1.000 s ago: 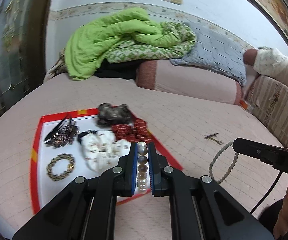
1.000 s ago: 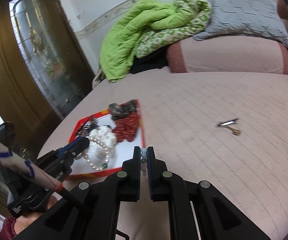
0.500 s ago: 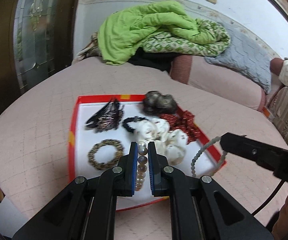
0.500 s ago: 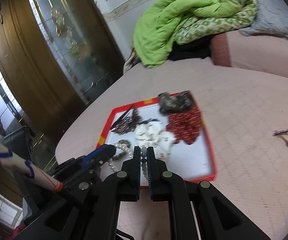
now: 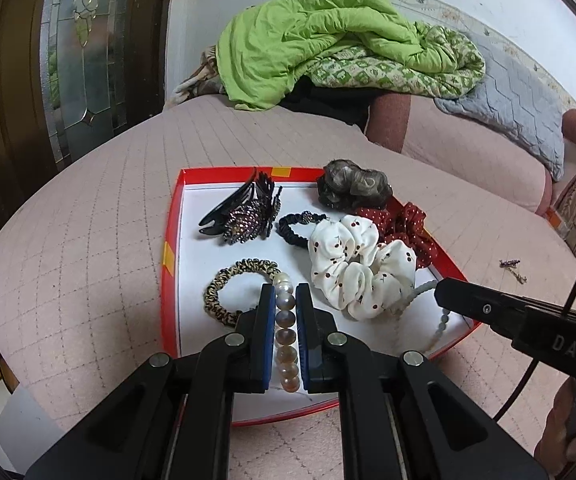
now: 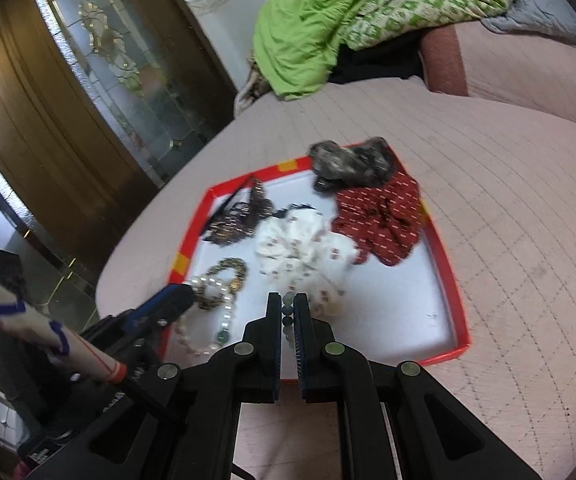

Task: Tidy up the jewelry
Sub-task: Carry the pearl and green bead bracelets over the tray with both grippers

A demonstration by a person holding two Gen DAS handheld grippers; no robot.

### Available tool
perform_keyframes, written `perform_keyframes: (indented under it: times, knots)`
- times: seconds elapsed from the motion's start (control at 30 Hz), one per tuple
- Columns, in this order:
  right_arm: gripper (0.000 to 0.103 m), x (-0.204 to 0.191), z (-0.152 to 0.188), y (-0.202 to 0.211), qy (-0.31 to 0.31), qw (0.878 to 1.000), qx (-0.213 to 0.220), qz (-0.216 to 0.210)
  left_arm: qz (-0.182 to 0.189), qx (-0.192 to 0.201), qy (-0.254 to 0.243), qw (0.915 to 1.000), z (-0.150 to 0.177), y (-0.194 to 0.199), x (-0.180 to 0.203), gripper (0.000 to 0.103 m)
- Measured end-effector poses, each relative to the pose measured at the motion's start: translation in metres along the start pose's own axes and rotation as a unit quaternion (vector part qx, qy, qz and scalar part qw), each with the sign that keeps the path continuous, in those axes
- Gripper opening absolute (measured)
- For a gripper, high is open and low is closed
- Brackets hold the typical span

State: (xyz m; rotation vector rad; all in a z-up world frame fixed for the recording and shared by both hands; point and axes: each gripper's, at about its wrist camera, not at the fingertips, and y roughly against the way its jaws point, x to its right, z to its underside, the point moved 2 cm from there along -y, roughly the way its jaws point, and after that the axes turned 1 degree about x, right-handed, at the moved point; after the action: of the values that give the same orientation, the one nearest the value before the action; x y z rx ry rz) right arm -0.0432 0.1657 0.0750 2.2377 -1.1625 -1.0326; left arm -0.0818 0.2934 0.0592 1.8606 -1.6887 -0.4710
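A red-rimmed white tray [image 5: 171, 256] lies on the pink bed and holds a white cherry scrunchie [image 5: 361, 264], a red scrunchie [image 5: 405, 226], a grey-brown scrunchie [image 5: 353, 190], a black hair tie [image 5: 295, 226], a leopard hair tie [image 5: 228, 284] and a beaded hair clip [image 5: 246, 214]. My left gripper [image 5: 286, 300] is shut on a pearl bracelet [image 5: 286, 332] over the tray's near side. My right gripper [image 6: 288, 304] is shut on a grey-green bead bracelet [image 5: 427, 312] over the tray's near right part; the tray [image 6: 443, 264] also shows in the right wrist view.
A small hair pin [image 5: 511, 270] lies on the bed right of the tray. A green quilt [image 5: 319, 36] and grey pillow [image 5: 519, 92] sit at the back. A wooden glass-panelled door [image 5: 68, 60] stands at the left.
Both grippers moved left with their bracelets, from beside the tray's right edge to over the tray, and came closer to it.
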Motion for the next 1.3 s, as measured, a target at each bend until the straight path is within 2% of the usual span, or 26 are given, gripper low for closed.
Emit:
perform_keyframes:
  times: [0.23, 0.83, 1.3]
  knots:
    - [0.007, 0.020, 0.000, -0.003, -0.011, 1.000, -0.002, 0.023, -0.006, -0.004, -0.008, 0.9999, 0.001, -0.004, 0.004, 0.010]
    - [0.007, 0.039, 0.002, -0.008, -0.017, 0.998, -0.006, 0.053, -0.004, -0.014, -0.021, 0.9997, 0.002, -0.013, 0.014, 0.010]
    - [0.007, 0.051, 0.003, -0.016, -0.021, 0.998, -0.010, 0.065, 0.012, -0.027, -0.044, 0.9986, 0.005, -0.024, 0.035, 0.010]
